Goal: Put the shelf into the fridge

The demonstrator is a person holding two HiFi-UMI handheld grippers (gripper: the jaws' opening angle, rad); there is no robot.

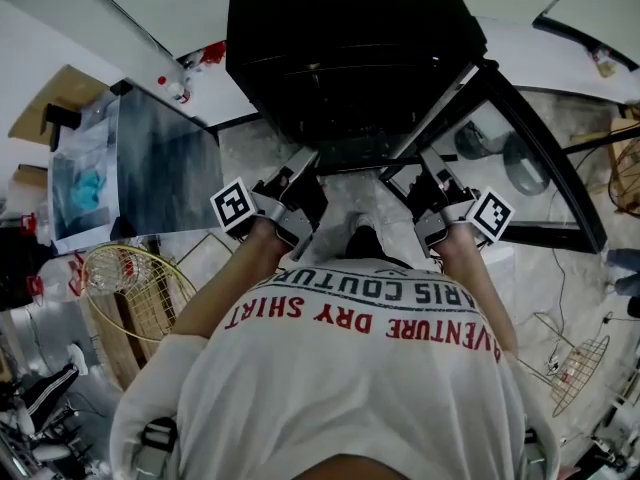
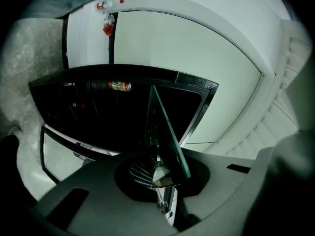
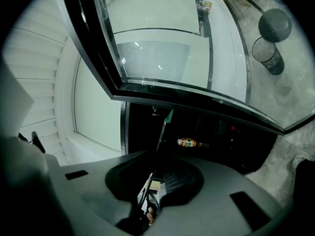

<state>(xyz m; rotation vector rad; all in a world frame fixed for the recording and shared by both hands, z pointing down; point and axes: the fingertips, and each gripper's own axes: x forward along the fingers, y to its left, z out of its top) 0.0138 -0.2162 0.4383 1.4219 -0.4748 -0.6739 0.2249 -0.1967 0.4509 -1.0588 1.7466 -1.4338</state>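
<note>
The black fridge stands open in front of me, its glass door swung out to the right. Both grippers hold the glass shelf level at the fridge's mouth. My left gripper is shut on the shelf's left edge, my right gripper on its right edge. In the left gripper view the greenish pane runs edge-on out of the gripper toward the dark interior. In the right gripper view the gripper pinches the thin shelf edge. A bottle lies inside the fridge.
A glass-fronted cabinet stands at the left, with a wire basket below it. Another wire basket lies on the floor at the right. Two round bins sit beyond the open door.
</note>
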